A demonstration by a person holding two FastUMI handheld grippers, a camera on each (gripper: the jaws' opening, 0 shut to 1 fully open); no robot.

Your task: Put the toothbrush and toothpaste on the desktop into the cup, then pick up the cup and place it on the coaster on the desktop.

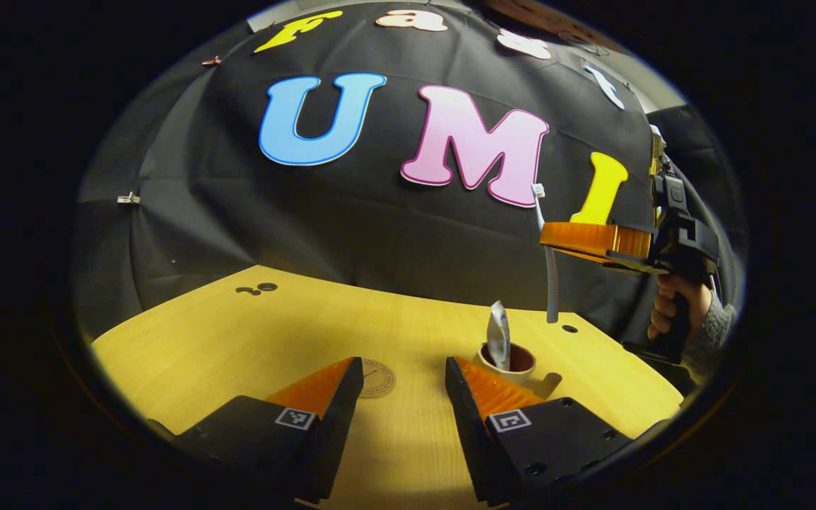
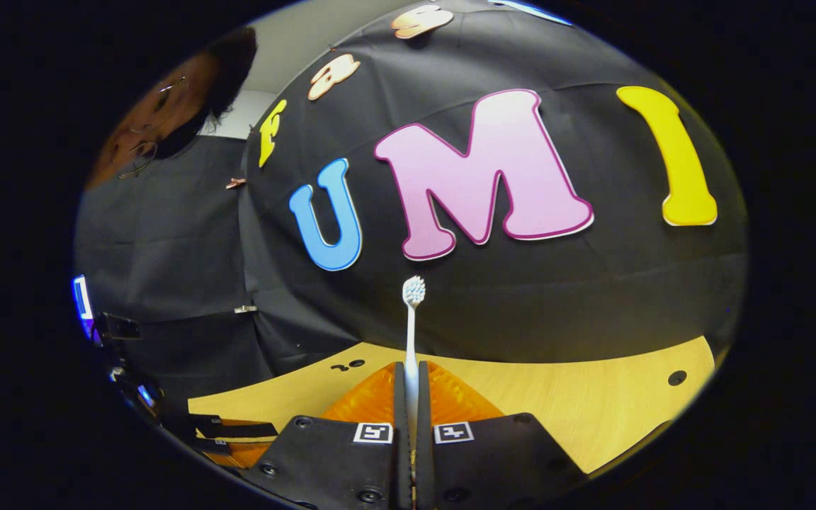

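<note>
In the cup: toothpaste, upright.

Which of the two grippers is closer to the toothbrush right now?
Right. The right gripper is shut on the toothbrush, holding it upright above the desk. The left gripper sits open, low near the cup.

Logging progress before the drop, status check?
Right gripper shut on toothbrush, upright, above desk. Left gripper open. Toothpaste already in cup. Path looks unobstructed.

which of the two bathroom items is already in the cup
The toothpaste: it stands in the cup on the desktop, while the toothbrush is held upright in the right tongs, above and beyond the cup.
</note>
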